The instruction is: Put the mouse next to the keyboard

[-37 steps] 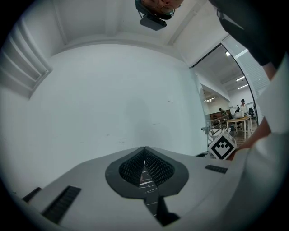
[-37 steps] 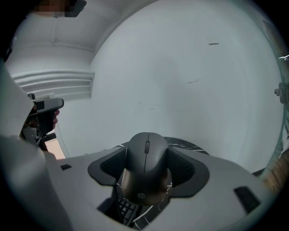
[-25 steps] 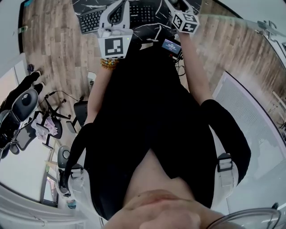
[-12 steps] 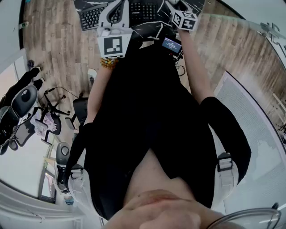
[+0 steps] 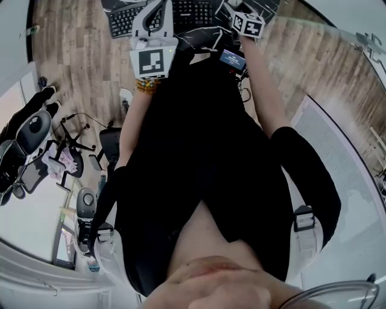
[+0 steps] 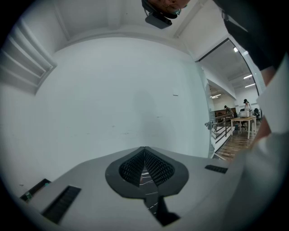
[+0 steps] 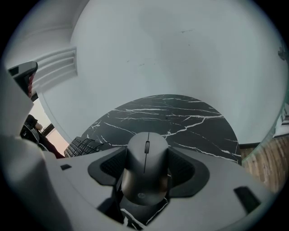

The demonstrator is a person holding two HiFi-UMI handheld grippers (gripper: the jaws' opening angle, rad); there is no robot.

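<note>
A dark grey mouse (image 7: 145,173) sits between the jaws of my right gripper (image 7: 146,155), which is shut on it above a round black marble table (image 7: 189,117). The black keyboard (image 7: 83,145) lies at the table's left side, apart from the mouse. In the head view the keyboard (image 5: 187,13) stretches along the top edge. My left gripper (image 5: 158,12) is over its left half, and my right gripper's marker cube (image 5: 248,24) is at its right end. In the left gripper view my left gripper (image 6: 144,152) is shut on nothing and faces a white wall.
Wood floor (image 5: 78,54) surrounds the table. Office chairs (image 5: 30,139) stand at the left. A small device with a blue screen (image 5: 232,60) hangs at the person's waist. A white wall (image 7: 171,49) rises behind the table, and far off are desks (image 6: 241,121).
My right gripper has moved a little farther out over the table with the mouse still in it. The left gripper has barely shifted.
</note>
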